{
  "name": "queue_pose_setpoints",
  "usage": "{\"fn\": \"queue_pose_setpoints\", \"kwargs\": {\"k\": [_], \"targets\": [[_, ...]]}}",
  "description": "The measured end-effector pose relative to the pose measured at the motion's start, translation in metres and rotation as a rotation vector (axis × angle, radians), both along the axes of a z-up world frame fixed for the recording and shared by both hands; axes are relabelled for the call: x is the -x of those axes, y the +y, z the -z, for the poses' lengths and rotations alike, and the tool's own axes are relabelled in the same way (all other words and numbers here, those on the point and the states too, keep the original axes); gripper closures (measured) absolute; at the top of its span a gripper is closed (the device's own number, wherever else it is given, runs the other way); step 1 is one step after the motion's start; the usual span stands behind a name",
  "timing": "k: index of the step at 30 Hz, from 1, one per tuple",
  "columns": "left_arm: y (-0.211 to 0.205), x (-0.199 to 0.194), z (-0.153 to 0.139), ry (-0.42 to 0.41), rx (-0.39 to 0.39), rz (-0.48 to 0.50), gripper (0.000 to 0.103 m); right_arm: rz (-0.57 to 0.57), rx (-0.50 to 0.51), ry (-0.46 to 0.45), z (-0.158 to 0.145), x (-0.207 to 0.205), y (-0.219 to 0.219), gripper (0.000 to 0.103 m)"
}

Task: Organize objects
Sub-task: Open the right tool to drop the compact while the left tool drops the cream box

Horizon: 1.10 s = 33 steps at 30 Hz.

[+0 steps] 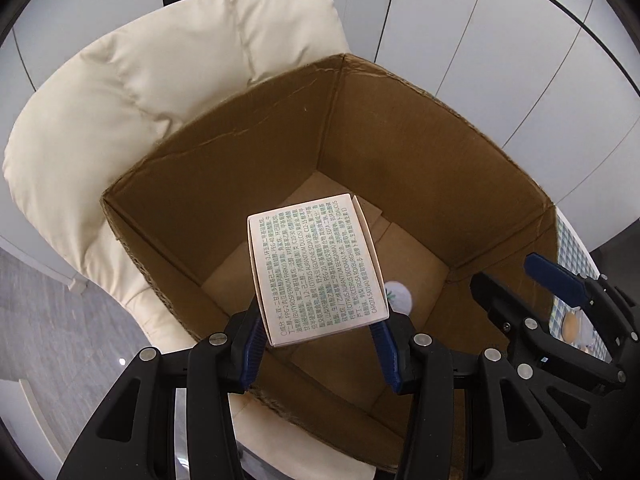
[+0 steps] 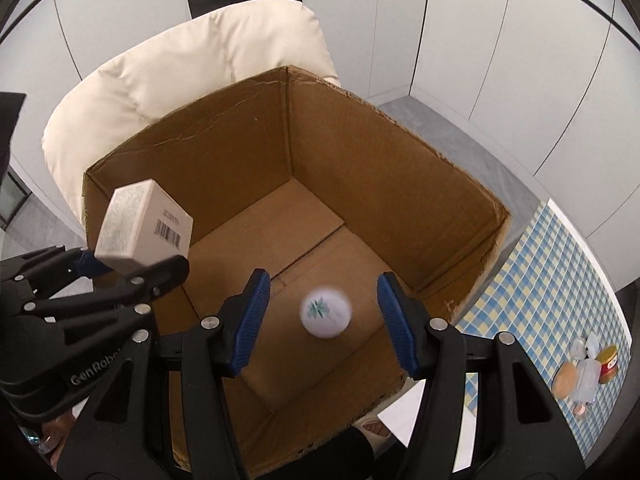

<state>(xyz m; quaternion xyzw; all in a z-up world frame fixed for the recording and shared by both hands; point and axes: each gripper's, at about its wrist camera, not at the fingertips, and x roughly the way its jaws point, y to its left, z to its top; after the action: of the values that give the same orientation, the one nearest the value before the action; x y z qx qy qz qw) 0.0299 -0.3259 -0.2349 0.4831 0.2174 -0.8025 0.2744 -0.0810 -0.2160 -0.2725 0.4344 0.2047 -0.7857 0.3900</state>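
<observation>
Left wrist: carton [image 1: 316,268] above open box [image 1: 400,152]

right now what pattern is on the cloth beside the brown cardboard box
A blue, yellow and white check on the tablecloth; it shows best in the right wrist view.

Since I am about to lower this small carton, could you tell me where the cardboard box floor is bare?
The box floor is bare along its far wall and left wall. Only the near right is taken, by a white round container. The carton in the left gripper hangs over the box.
</observation>
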Motion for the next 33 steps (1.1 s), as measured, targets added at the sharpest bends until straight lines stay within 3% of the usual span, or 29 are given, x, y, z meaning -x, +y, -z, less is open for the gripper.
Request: {"fn": "queue_pose_setpoints", "kwargs": {"k": [5, 7, 8, 13, 21, 33], "targets": [[-0.003, -0.004, -0.003, 0.026, -0.025, -0.007, 0.054, -0.004, 0.009, -0.011, 0.000, 0.000, -0.002, 0.044], [-0.003, -0.007, -0.006, 0.028, -0.020, -0.022, 0.047, 0.002, 0.014, -0.016, 0.000, 0.000, -0.001, 0.041], [-0.004, -0.008, -0.007, 0.025, -0.015, -0.031, 0.040, 0.009, 0.018, -0.025, -0.001, 0.001, 0.001, 0.036], [-0.005, -0.016, -0.018, 0.069, -0.032, -0.054, 0.024, 0.059, 0.053, -0.044, -0.007, 0.010, 0.014, 0.014], [-0.002, -0.014, -0.029, 0.053, 0.024, -0.057, 0.020, 0.075, 0.064, -0.052, -0.010, 0.011, 0.025, 0.013], [0.003, -0.018, -0.041, 0.051, 0.040, -0.051, 0.018, 0.066, 0.083, -0.044, -0.026, 0.002, 0.032, 0.013]]}}
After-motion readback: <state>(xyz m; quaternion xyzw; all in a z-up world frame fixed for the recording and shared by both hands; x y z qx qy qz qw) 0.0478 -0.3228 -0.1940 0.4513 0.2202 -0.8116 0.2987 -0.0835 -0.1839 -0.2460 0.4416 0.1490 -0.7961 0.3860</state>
